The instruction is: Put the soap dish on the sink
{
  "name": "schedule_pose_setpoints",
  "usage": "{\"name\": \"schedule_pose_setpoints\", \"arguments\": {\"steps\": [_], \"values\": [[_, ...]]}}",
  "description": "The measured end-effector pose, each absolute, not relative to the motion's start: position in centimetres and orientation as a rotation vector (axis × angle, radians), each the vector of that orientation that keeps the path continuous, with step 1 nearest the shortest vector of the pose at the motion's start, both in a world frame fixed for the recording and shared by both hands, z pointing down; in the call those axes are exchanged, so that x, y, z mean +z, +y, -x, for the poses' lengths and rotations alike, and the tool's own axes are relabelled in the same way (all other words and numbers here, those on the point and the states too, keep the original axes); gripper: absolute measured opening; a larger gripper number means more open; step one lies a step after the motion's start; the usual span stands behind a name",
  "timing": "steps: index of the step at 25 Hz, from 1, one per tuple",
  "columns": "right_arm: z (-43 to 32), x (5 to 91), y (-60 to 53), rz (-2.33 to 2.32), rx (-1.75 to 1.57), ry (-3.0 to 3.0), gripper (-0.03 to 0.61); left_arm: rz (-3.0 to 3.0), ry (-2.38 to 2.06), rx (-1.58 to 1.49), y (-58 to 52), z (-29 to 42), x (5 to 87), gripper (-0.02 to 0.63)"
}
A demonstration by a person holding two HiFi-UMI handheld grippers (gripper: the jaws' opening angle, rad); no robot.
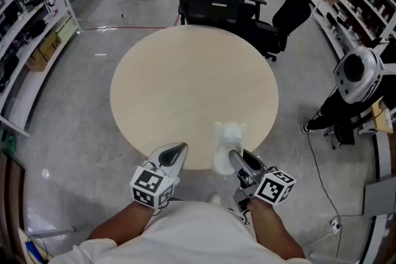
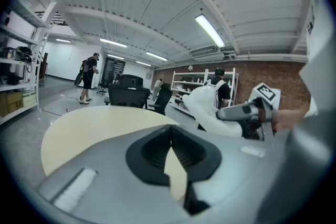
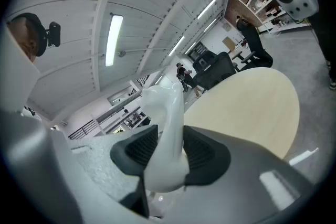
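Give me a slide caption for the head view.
Right gripper holds a white soap dish at the round table's near edge; left gripper beside it, shut and empty.

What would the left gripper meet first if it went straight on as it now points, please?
Most likely the round beige tabletop, just ahead of the slightly down-tilted left gripper; depth is uncertain.

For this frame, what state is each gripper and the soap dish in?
left gripper: jaws together, nothing between them.
right gripper: shut on the soap dish.
soap dish: gripped on edge, held at the near edge of the round table, not set down.
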State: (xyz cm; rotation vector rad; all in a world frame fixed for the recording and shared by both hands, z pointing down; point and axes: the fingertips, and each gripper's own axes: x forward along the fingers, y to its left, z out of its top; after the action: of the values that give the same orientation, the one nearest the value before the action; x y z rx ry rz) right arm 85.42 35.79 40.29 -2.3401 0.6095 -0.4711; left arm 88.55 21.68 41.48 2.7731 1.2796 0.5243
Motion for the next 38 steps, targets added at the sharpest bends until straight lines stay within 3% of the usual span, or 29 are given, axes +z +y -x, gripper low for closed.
{"name": "schedule_pose_setpoints", "arguments": {"steps": [38], "values": [[-82.0,40.5,40.6,2.282,-0.542,0.885,0.153,-2.861,1.036,0.522,27.0,-83.6,41.9,0.008]]}}
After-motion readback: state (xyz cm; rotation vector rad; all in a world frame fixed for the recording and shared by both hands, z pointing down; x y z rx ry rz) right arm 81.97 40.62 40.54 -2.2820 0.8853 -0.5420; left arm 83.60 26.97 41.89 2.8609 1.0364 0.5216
